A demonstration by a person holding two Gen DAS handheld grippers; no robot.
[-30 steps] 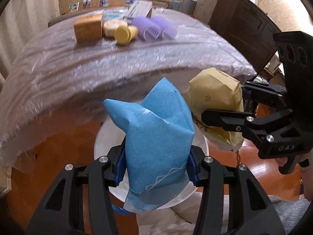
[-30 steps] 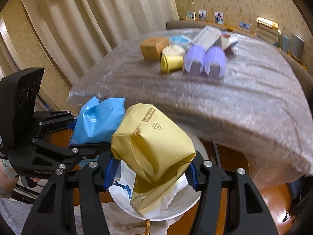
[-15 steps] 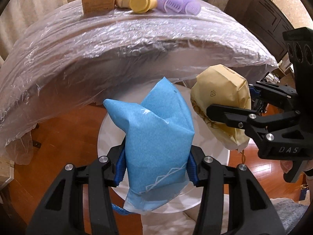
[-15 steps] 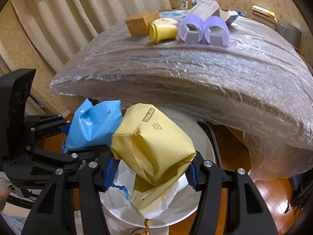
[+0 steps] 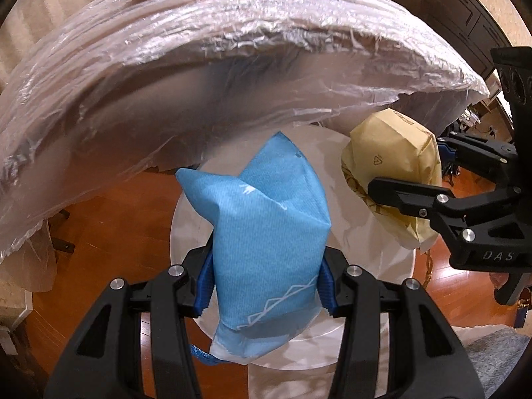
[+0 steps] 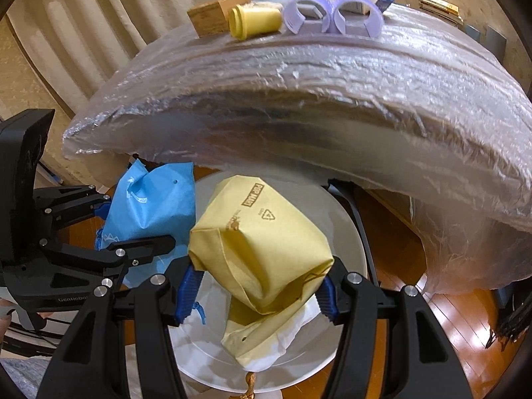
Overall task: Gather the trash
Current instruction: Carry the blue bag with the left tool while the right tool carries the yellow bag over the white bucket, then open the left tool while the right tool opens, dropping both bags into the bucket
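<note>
Blue fabric pouch (image 5: 266, 232) sits pinched in our left claw (image 5: 264, 286), and the yellow pouch (image 6: 262, 249) is clamped in our right claw (image 6: 256, 286). We hold both directly above the white bin (image 5: 359, 286) tucked under the plastic-wrapped bench (image 6: 332, 83), so that, in our judgement, letting go would drop them inside.
</note>
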